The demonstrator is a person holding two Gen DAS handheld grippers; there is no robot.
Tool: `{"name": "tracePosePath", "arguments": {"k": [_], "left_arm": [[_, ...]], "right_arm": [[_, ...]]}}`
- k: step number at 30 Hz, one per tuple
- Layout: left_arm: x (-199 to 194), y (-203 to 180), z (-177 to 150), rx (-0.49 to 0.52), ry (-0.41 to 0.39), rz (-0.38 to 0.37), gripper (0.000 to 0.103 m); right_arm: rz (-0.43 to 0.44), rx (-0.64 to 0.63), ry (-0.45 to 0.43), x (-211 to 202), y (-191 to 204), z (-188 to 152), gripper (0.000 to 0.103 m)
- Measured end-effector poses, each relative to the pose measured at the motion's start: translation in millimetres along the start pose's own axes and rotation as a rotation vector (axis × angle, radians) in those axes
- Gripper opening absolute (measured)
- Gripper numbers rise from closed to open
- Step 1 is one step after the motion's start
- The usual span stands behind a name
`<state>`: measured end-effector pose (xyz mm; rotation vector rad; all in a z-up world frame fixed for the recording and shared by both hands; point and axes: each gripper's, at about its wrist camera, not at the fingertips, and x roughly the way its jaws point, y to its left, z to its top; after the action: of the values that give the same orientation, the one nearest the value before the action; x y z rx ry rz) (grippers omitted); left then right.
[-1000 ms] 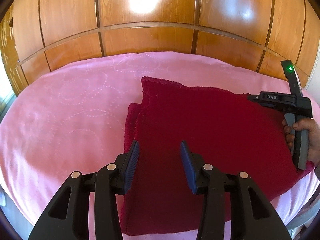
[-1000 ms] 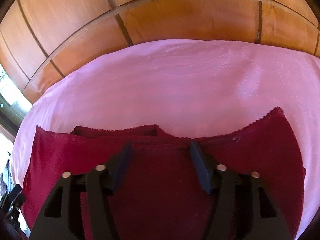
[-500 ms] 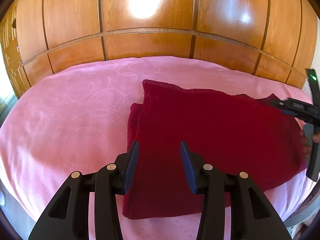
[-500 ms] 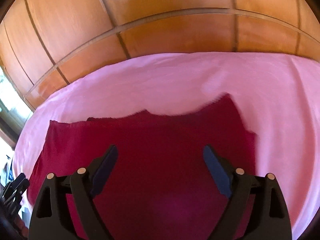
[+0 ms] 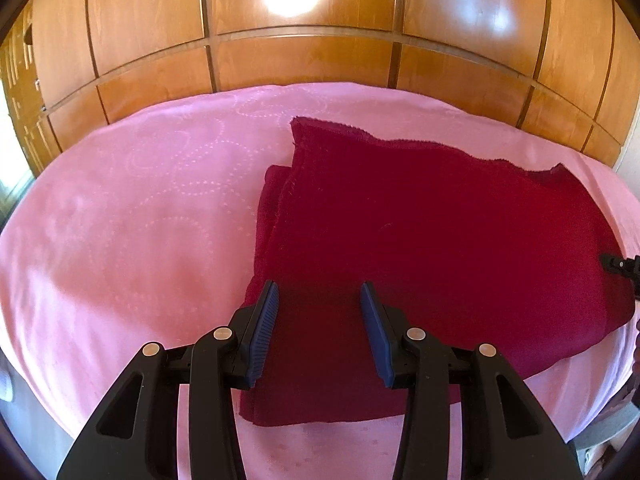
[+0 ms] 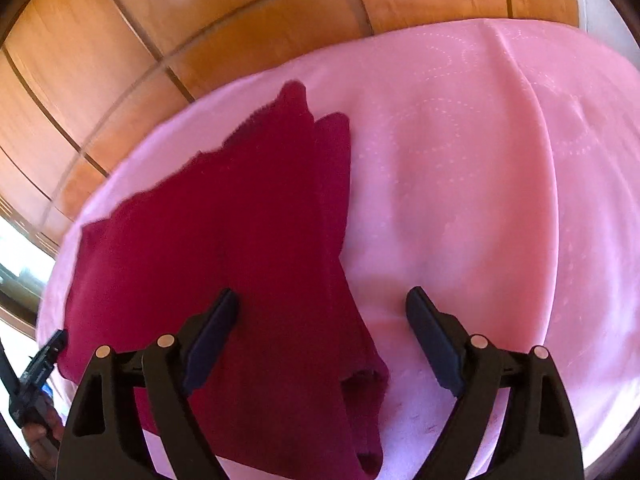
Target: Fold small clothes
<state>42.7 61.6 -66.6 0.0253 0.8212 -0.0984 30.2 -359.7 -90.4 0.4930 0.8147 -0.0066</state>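
Note:
A dark red knitted garment [image 5: 420, 248] lies folded flat on a pink bedspread [image 5: 132, 216]; a lower layer sticks out along its left side. It also shows in the right wrist view [image 6: 240, 240]. My left gripper [image 5: 318, 300] is open and empty, hovering over the garment's near left part. My right gripper [image 6: 322, 312] is wide open and empty, above the garment's right edge; its tip shows at the right edge of the left wrist view [image 5: 622, 264].
A glossy wooden panelled wall [image 5: 304, 40] rises right behind the bed. Bare pink bedspread [image 6: 480, 200] stretches to the right of the garment, with a long crease. The left gripper's handle and the hand holding it [image 6: 34, 384] show at the lower left.
My right gripper opened wider, pulled back from the garment's middle and swung toward its right edge. The left gripper stayed open and backed off slightly. The garment lies as before.

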Motion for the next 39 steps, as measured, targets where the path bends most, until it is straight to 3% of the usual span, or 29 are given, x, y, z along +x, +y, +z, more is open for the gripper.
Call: {"name": "tracePosePath", "arguments": {"k": [4,8,10,16,19,23,27,31,39], "left_arm": [[-21.0,6.6,1.8,-0.043,-0.059,-0.038,0.042],[-37.7,5.7,0.6,-0.061,-0.092,-0.106,0.042],[-41.1,0.1,-1.7,-0.052,-0.088,-0.14,0.042],[-22.5,-20.0,-7.2,-0.03,0.001,-0.227,0.042],[-14.1,-27.7,-10.0,-0.017,0.025,-0.218,0.042],[1.9,-29.6,-10.8,-0.027,0.069,-0.213,0.042],[4.4,-29.2,-11.6,-0.015,0.074,-0.218,0.042],[5.8,-22.6,-11.4,-0.032,0.08,-0.255,0.042],[-3.5,12.6,-1.8,-0.202,0.073,-0.464,0.042]], "right_arm": [[0.092,0.068,-0.029,-12.4,-11.0,2.5,0.083],[0.183,0.157,-0.048,-17.6,-27.7,3.5,0.061],[0.209,0.192,-0.041,-13.3,-35.4,4.2,0.059],[0.298,0.216,-0.013,-8.2,-46.6,2.6,0.051],[0.313,0.172,0.023,-3.8,-40.8,2.0,0.049],[0.3,0.129,0.044,-4.7,-33.3,0.9,0.03],[0.285,0.099,0.045,-10.5,-23.4,4.1,0.023],[0.344,0.083,0.031,-25.4,-1.3,14.0,0.023],[0.505,-0.005,0.019,-46.1,93.3,32.5,0.02]]}}
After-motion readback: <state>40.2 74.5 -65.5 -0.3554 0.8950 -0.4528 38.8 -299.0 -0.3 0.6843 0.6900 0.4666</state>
